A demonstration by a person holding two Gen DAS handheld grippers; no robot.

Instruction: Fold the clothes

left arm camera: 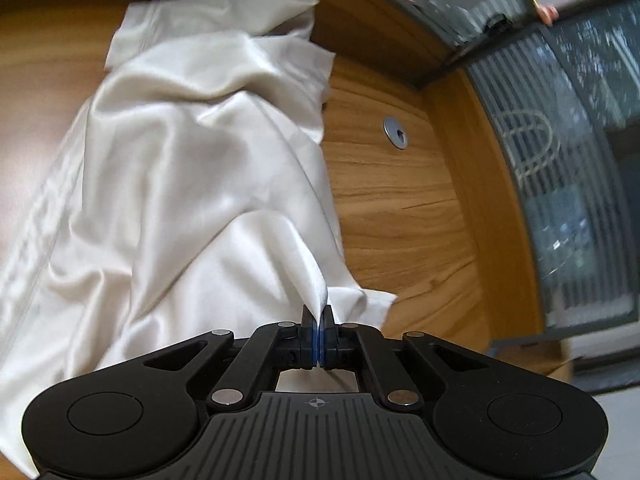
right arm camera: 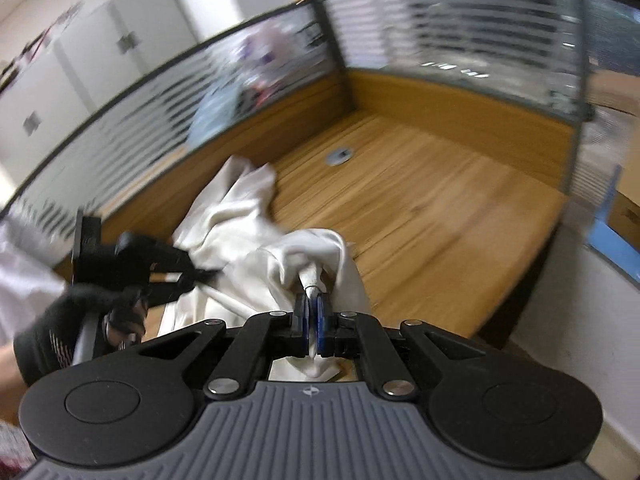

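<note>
Desk (left arm camera: 400,208): one wooden top I work over, warm brown grain, with low wooden back walls under striped frosted glass panels (right arm camera: 460,28); it meets in a corner.
Garment (left arm camera: 180,168): one cream-white piece, smooth and satiny with a soft sheen, lying crumpled in loose folds on the desk, spread from the near edge toward the back wall. A stitched seam band runs along its left side. Two pinched parts rise off the surface.
My grippers: two, black, with blue pads.
Left gripper (left arm camera: 319,320): jaws closed, pinching a peaked fold of the cloth.
Right gripper (right arm camera: 313,312): jaws closed on a bunched, twisted bit of cloth, lifted above the desk.
My left hand (right arm camera: 60,320): one black knit glove, seen from the right wrist view.
Cable grommet (left arm camera: 395,132): one small round metal disc set in the desk, beside the garment, not touching.
</note>
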